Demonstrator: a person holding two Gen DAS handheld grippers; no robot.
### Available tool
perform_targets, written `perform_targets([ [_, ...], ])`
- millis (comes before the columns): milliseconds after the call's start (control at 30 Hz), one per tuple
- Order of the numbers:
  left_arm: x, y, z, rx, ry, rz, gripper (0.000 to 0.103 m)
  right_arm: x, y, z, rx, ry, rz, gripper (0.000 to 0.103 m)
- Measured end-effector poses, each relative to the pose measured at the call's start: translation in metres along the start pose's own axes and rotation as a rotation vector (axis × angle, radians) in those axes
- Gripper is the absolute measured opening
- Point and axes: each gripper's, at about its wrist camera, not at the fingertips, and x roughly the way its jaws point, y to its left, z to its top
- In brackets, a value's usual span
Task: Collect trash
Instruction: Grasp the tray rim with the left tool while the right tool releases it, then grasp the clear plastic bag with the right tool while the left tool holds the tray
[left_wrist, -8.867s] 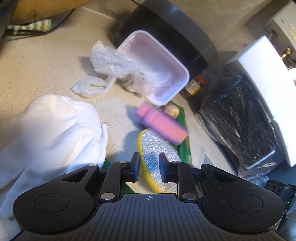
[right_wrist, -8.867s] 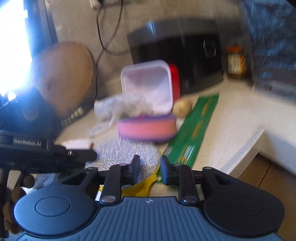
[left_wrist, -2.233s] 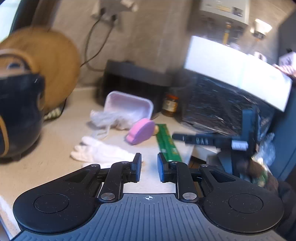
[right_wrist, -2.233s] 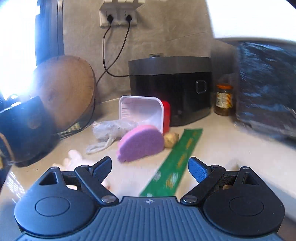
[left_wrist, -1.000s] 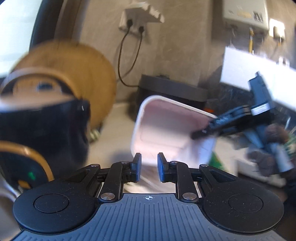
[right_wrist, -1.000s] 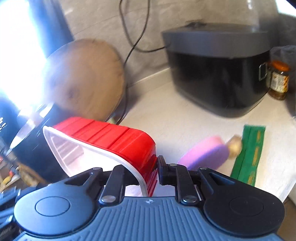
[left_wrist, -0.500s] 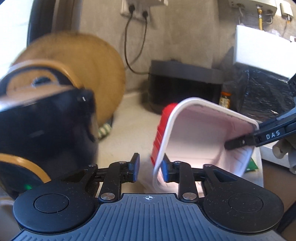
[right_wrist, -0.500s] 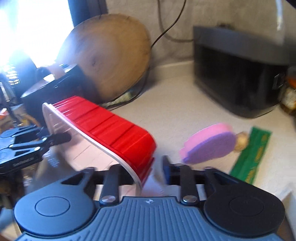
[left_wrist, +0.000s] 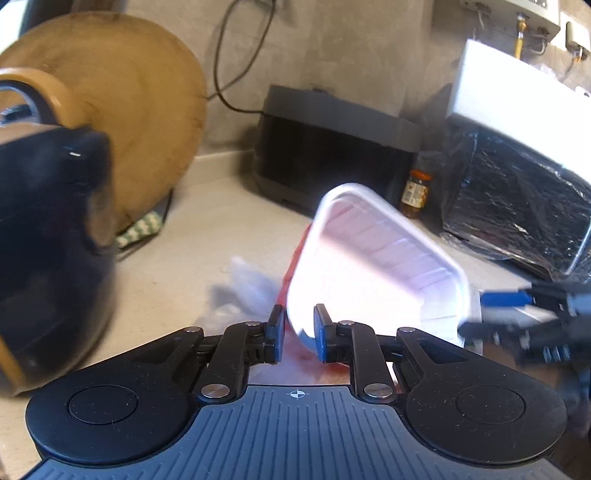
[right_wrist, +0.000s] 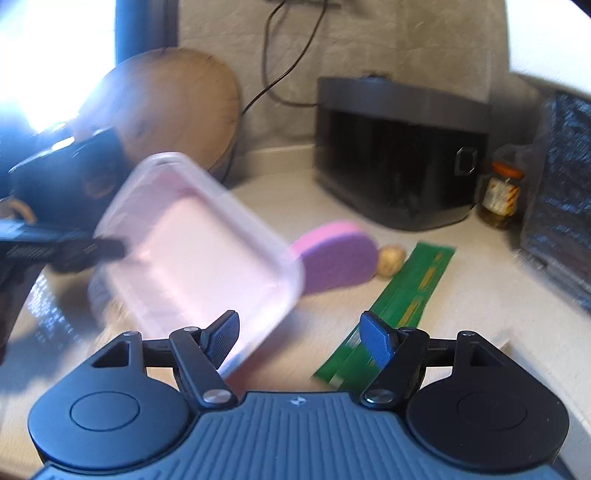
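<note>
A plastic tray (left_wrist: 369, 266), red outside and white inside, hangs tilted above the counter. My left gripper (left_wrist: 298, 334) has the tray's near corner between its pads; its jaws are closing on the rim. In the right wrist view the tray (right_wrist: 192, 251) is blurred, with one of the left gripper's fingers (right_wrist: 107, 244) on its far rim. My right gripper (right_wrist: 301, 334) stands wide with its jaws opening; the tray's edge lies just in front of its left finger, untouched. That gripper (left_wrist: 484, 314) also shows at the tray's right edge in the left wrist view.
On the counter (right_wrist: 280, 192) lie a purple sponge (right_wrist: 332, 266), a small brown lump (right_wrist: 391, 260) and a green packet (right_wrist: 399, 302). A clear bag (left_wrist: 247, 280) lies under the tray. A black cooker (right_wrist: 399, 155), jar (right_wrist: 498, 199), wooden board (left_wrist: 122, 110) and dark kettle (left_wrist: 44, 240) stand around.
My right gripper has let go of the tray and opened wide. The tray now hangs from the left gripper and has tipped its white inside toward the right wrist camera.
</note>
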Motion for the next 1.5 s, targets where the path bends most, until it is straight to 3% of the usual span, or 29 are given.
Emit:
perform_targets([
  [200,0.015,-0.023,0.000,0.029,0.006,0.097,0.020,-0.020,0.019,-0.029,-0.059,-0.030,0.027,0.073],
  [367,0.018,-0.032,0.001,0.064,0.010,0.100,0.019,-0.029,0.061,-0.042,-0.125,-0.068,0.168,0.073],
  [533,0.008,-0.026,0.003,0.048,-0.003,0.133,0.018,-0.001,0.104,-0.036,-0.149,-0.094,0.230,0.073],
  [800,-0.033,0.004,0.007,-0.026,-0.091,0.177,0.017,0.062,0.150,-0.015,-0.143,-0.032,0.253,0.073],
  [867,-0.037,0.009,0.008,-0.042,-0.092,0.176,0.017,0.072,0.154,-0.008,-0.128,-0.009,0.267,0.057],
  [900,-0.038,0.011,0.008,-0.046,-0.090,0.182,0.017,0.074,0.156,-0.006,-0.131,0.017,0.288,0.029],
  [933,-0.039,0.013,0.007,-0.048,-0.090,0.189,0.017,0.073,0.156,-0.006,-0.124,0.035,0.315,0.019],
  [1067,-0.043,0.023,0.004,-0.065,-0.102,0.193,0.017,0.046,0.142,-0.017,-0.121,0.005,0.343,0.016],
  [1333,-0.033,0.033,0.013,-0.149,-0.139,0.060,0.017,-0.005,0.096,-0.040,-0.090,-0.046,0.290,0.016],
  [1500,0.007,0.026,0.022,-0.113,-0.073,0.105,0.018,-0.006,0.072,-0.048,-0.031,-0.039,0.253,0.016],
])
